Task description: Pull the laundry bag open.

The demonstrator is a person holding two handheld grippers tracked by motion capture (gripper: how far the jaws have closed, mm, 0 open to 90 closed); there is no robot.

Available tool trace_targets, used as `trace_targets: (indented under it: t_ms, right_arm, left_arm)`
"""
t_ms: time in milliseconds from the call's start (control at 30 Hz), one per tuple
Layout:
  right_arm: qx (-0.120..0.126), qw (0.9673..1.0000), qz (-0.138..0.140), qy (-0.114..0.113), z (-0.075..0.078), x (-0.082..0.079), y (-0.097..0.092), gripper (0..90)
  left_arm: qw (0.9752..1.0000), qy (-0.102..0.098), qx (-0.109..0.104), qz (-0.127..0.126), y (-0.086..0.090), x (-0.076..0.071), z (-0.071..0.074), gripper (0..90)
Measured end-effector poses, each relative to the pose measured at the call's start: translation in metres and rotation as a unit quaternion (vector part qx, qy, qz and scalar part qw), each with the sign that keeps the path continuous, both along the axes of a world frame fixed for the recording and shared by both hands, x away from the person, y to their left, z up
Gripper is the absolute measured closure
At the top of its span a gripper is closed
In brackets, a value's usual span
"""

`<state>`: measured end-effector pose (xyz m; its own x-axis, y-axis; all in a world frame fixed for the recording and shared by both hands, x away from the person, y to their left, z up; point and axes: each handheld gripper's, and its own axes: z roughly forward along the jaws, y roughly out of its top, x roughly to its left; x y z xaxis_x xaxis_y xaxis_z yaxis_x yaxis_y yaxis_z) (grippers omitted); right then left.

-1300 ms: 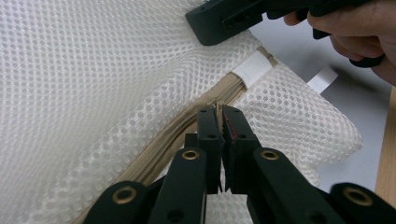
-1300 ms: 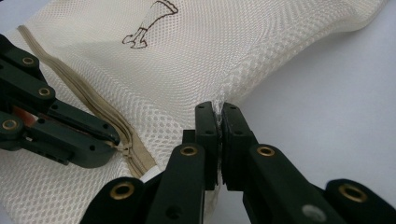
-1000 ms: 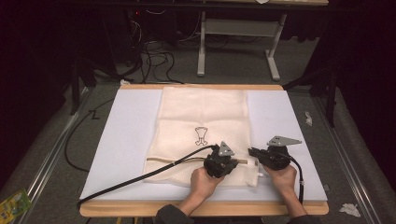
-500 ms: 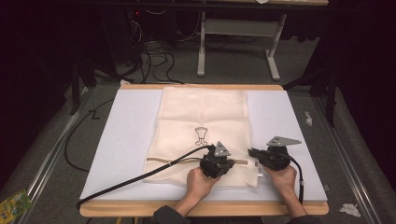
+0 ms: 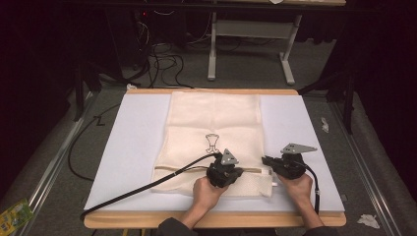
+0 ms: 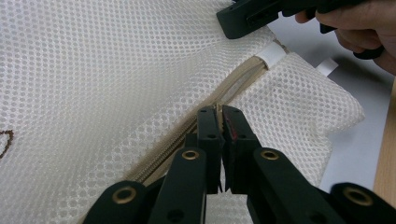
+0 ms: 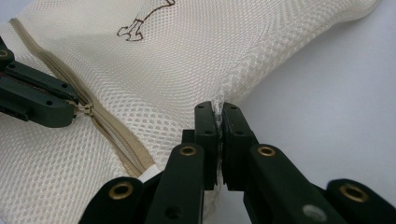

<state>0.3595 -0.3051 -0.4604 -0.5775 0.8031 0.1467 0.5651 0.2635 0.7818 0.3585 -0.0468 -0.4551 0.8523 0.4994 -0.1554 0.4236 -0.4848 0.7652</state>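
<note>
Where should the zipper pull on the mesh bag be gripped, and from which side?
Grip the small zipper pull itself, where the left gripper is clamped now, coming in low along the zipper line from the person's side. The pull lies flat on the mesh bag, so only a shallow approach gets jaws around it; the right gripper pinching the bag's edge gives counter-tension.

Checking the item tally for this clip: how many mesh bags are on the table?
1. A cream mesh bag lies flat mid-table on the white mat, zipper near the person's edge. Nothing seems hidden.

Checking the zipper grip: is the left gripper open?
No, the left gripper is shut on the zipper pull of the mesh bag.
</note>
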Motion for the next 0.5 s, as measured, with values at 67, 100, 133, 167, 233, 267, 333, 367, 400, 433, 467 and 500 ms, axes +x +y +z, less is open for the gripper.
trace_targets:
  t_ms: [67, 100, 133, 167, 233, 267, 333, 367, 400, 433, 467, 500]
  right_arm:
    - [0.001, 1.0000, 0.000, 0.001, -0.0004, 0.0000, 0.0002, 87.8]
    - [0.000, 1.0000, -0.001, 0.001, -0.0007, 0.0002, 0.0007, 87.8]
    - [-0.003, 1.0000, -0.001, 0.001, -0.0008, 0.0005, 0.0007, 87.8]
    - [-0.001, 1.0000, -0.003, 0.000, -0.0014, 0.0011, 0.0004, 87.8]
    - [0.003, 1.0000, -0.002, 0.000, -0.0019, 0.0021, -0.0003, 87.8]
    - [0.001, 1.0000, -0.003, 0.000, -0.0016, 0.0017, 0.0000, 87.7]
    - [0.001, 1.0000, -0.001, 0.001, -0.0015, 0.0014, -0.0005, 87.7]
    - [0.002, 1.0000, -0.002, 0.002, -0.0017, 0.0016, -0.0006, 87.8]
    - [0.001, 1.0000, -0.002, 0.003, -0.0018, 0.0017, -0.0007, 87.8]
    - [0.001, 1.0000, -0.004, 0.003, -0.0018, 0.0017, -0.0005, 87.8]
    - [0.000, 1.0000, -0.005, 0.004, -0.0017, 0.0015, -0.0004, 87.7]
    - [0.001, 1.0000, -0.004, 0.004, -0.0015, 0.0015, -0.0005, 87.8]
  left_arm:
    - [1.0000, 0.000, 0.001, -0.001, 0.0006, -0.0005, -0.0002, 86.8]
    - [1.0000, -0.001, 0.003, 0.000, 0.0009, -0.0002, -0.0004, 86.8]
    - [1.0000, -0.001, 0.001, 0.002, 0.0013, 0.0005, -0.0009, 86.8]
    - [1.0000, 0.003, -0.002, 0.001, 0.0020, 0.0015, -0.0008, 86.8]
    - [1.0000, 0.001, -0.002, 0.002, 0.0021, 0.0012, -0.0001, 86.8]
    - [1.0000, -0.001, -0.001, 0.002, 0.0025, 0.0008, 0.0005, 86.8]
    - [1.0000, -0.004, 0.000, 0.002, 0.0027, 0.0001, 0.0004, 86.8]
    - [1.0000, -0.004, 0.001, 0.002, 0.0028, 0.0001, 0.0003, 86.8]
    - [1.0000, -0.002, 0.001, 0.003, 0.0033, 0.0002, 0.0000, 86.8]
    - [1.0000, -0.001, 0.001, 0.005, 0.0041, 0.0002, 0.0000, 86.8]
    - [1.0000, 0.002, -0.001, 0.004, 0.0053, 0.0001, 0.0003, 86.8]
    - [1.0000, -0.001, 0.002, 0.006, 0.0062, -0.0002, 0.0008, 86.8]
